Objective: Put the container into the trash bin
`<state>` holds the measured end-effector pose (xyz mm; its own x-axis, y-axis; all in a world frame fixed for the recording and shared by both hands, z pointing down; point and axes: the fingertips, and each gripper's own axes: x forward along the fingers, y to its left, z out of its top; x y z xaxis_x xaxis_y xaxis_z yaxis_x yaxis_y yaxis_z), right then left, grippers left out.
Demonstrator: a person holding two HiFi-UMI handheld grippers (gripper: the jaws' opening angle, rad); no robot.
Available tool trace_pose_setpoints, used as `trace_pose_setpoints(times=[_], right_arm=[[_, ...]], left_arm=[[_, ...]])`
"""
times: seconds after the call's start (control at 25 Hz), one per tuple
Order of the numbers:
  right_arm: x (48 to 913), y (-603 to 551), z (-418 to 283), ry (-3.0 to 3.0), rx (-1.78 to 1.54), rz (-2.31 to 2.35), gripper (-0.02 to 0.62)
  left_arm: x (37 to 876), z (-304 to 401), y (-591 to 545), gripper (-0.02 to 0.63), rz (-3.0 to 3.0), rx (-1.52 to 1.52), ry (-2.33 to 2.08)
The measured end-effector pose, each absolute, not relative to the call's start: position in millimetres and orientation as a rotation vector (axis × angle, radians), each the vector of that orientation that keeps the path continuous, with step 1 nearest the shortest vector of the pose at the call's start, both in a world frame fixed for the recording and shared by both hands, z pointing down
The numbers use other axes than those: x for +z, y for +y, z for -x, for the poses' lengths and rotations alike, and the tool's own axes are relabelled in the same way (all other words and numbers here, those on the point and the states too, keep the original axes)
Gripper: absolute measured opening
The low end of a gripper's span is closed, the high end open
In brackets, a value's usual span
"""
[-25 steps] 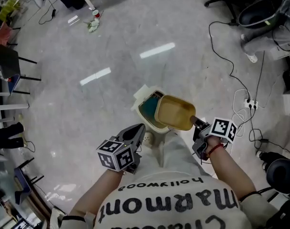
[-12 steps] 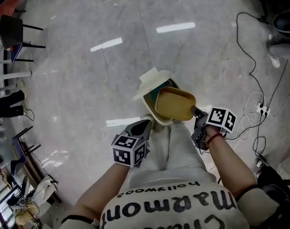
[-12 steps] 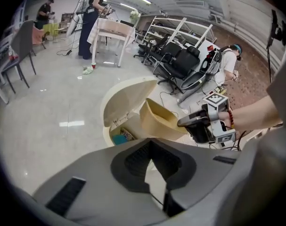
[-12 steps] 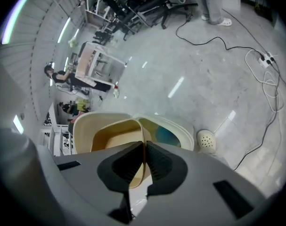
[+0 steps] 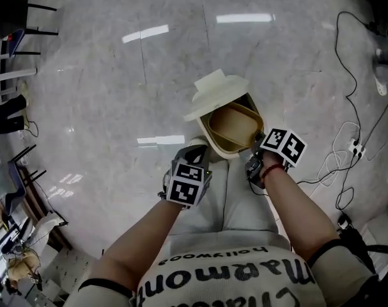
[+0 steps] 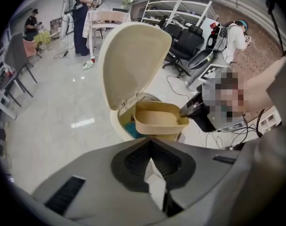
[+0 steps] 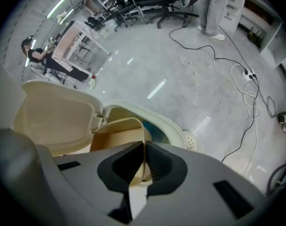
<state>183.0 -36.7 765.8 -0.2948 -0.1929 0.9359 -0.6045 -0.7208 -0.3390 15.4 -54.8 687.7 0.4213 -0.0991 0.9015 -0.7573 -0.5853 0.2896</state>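
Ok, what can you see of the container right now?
The container is a shallow tan tub with rounded corners, plastic-looking and empty. The right gripper's fingers clamp one wall, holding it roughly level, open side up, over the mouth of the trash bin, beside its raised lid. Whether it touches the bin is unclear.

Tan, shallow container (image 5: 235,123) upright at the mouth of the cream trash bin (image 5: 227,151); bin lid flipped up, open.

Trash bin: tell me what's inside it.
The tan container, held by the right gripper, hangs at the mouth of the bin, blue lining beside it. The container hides everything deeper.
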Motion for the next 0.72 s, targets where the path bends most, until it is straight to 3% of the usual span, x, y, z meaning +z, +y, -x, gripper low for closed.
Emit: trace_pose_setpoints(times=[0.72], right_arm=[[808, -33, -168, -0.799, 1.924, -1.799, 0.021]], left_arm=[[720, 51, -33, 0.005, -1.831, 1.083, -0.762]])
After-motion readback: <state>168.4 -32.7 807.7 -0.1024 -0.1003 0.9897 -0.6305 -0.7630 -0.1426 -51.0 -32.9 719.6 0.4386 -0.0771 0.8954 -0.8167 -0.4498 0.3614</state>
